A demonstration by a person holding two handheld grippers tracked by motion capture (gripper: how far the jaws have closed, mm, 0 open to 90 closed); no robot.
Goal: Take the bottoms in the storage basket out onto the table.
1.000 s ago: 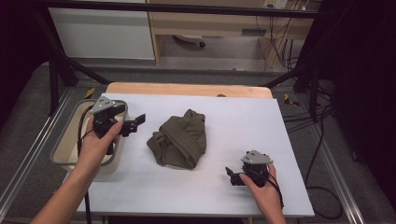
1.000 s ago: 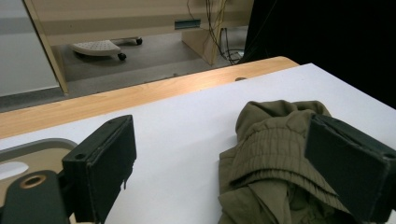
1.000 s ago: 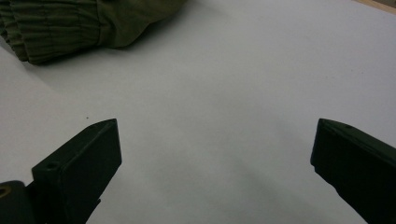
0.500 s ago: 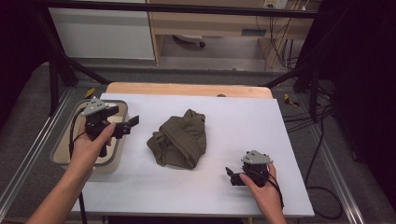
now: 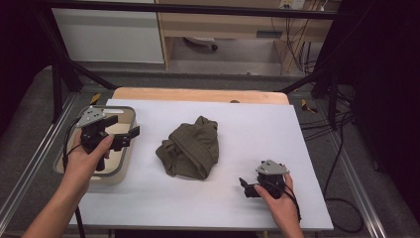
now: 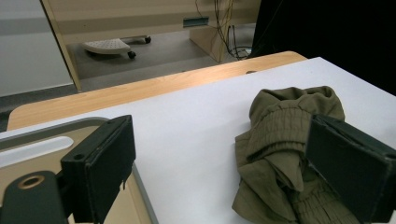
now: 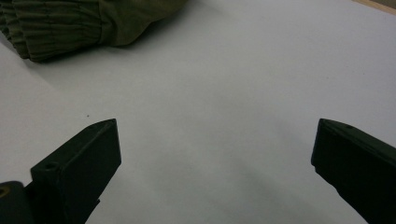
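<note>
Left gripper (image 5: 130,130) farther left now, over tray (image 5: 130,115)

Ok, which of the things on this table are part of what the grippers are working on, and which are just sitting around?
Part of the job:
- olive garment, crumpled mid-table
- left gripper, open, over the tray
- right gripper, open, low over the white table

Just lying about:
- beige tray at the table's left edge
</note>
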